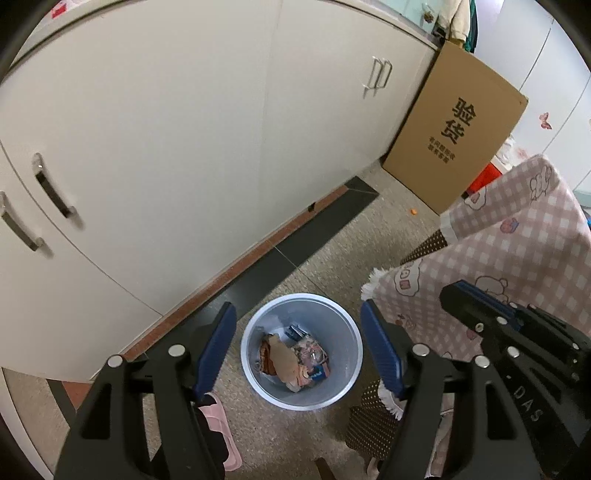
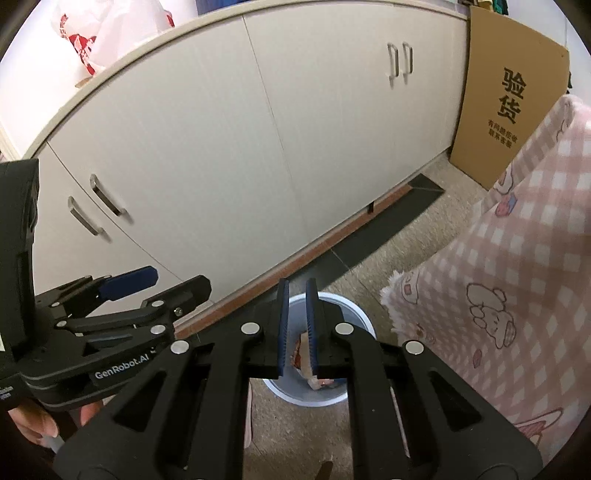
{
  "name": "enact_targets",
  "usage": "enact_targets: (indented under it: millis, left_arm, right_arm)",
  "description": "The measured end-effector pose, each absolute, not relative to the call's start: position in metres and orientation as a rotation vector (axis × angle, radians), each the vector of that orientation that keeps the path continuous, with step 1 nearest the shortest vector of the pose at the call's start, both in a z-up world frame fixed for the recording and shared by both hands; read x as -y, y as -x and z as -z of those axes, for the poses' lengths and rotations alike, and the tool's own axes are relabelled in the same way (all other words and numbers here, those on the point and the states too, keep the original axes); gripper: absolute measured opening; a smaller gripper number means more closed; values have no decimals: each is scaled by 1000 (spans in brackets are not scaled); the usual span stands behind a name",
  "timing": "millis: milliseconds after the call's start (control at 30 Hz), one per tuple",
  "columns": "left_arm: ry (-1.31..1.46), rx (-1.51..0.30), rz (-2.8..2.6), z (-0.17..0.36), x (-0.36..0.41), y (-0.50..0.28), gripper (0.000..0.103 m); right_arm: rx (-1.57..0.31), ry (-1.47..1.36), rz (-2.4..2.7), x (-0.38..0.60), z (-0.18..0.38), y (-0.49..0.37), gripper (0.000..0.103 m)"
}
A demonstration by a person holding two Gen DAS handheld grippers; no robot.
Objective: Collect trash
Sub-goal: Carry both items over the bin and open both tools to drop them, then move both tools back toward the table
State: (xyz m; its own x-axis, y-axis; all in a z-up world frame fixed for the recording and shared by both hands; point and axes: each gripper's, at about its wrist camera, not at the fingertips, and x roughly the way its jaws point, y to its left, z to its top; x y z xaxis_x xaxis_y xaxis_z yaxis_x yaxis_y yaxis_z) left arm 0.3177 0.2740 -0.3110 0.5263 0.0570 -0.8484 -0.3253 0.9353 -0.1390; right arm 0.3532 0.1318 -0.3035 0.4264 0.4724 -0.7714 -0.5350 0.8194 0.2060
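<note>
Pale blue bin [image 1: 301, 350] on the speckled floor [image 1: 332, 258], upright, just near of the black strip along the cabinet base. Inside: crumpled trash [image 1: 293, 360] (wrappers in tan, orange and pink, a blue scrap among them), heaped at the bottom.

Left gripper [image 1: 297, 349] held above the bin, jaws spread wide, nothing between them; bin seen framed in the gap. Right gripper [image 2: 296, 325] also over the bin [image 2: 345, 308], jaws drawn close but with a narrow gap left, nothing pinched; trash [image 2: 301, 350] glimpsed through that slit. In the right wrist view, left gripper [image 2: 166, 280] off to the left, blue pads apart.

White cabinet [image 1: 184, 129] filling the far side, metal handles on its doors. Cardboard box [image 1: 458, 125] with black printed characters leaning at the far right, against the cabinet's end. Pink checked cloth [image 1: 517, 236] with cartoon figures draped at right, close beside the bin. Pink slipper [image 1: 221, 432] on the floor, near left of the bin. Plastic bag [image 2: 107, 29] with red print on the worktop, far left.
</note>
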Motion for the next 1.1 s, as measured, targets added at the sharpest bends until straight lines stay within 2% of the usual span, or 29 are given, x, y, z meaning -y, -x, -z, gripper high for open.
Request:
enact_targets:
  millis: [300,367,433,500,767,1100]
  left_arm:
    - [299,-896,-233,265,-264,-303,68]
    - [289,-861,-216,247,-253,-301,68]
    - [266,-825,-192,228,-237,-300,68]
    - [235,-792,-158,208,-216,-300,69]
    - [143,-736,32,159,-112,-313,73]
    - [90,-801,246,170,18,-345,74]
  right_arm:
    - [-865,53,-614,-110,258,-339,12]
    - [-835,44,-597,-99,243,-335,22]
    - [-794,28,-569,-82,225,-331,36]
    - [-756,13,-543,-62,209,-327,44]
    - [-636,-65,-384,53,158,-312,49]
    - [-628,-157,-193,189,157,-305,51]
